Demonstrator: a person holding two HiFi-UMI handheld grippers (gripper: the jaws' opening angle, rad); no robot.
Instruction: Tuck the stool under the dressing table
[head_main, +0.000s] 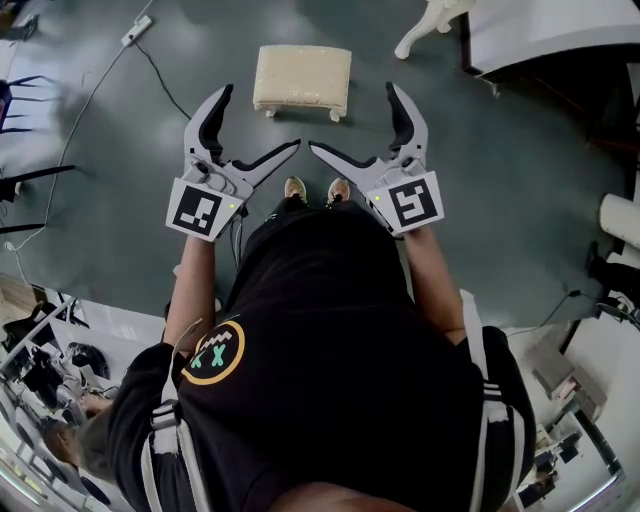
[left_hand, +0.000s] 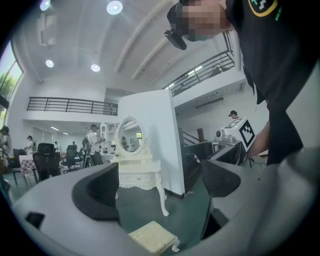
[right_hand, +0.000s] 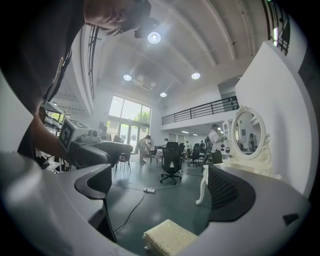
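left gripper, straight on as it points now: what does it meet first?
Probably the dressing table, seen ahead between the left gripper's open, empty jaws. The stool sits lower on the floor, likely under that line; depth unclear.

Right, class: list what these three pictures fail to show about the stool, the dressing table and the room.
- Head view: dressing table cut off by the top edge; gap beneath unseen.
- Left gripper view: stool partly hidden by the body of the left hand-held gripper.
- Right gripper view: dressing table's legs mostly behind a jaw of the right hand-held gripper.
- Gripper views: distant people too small.
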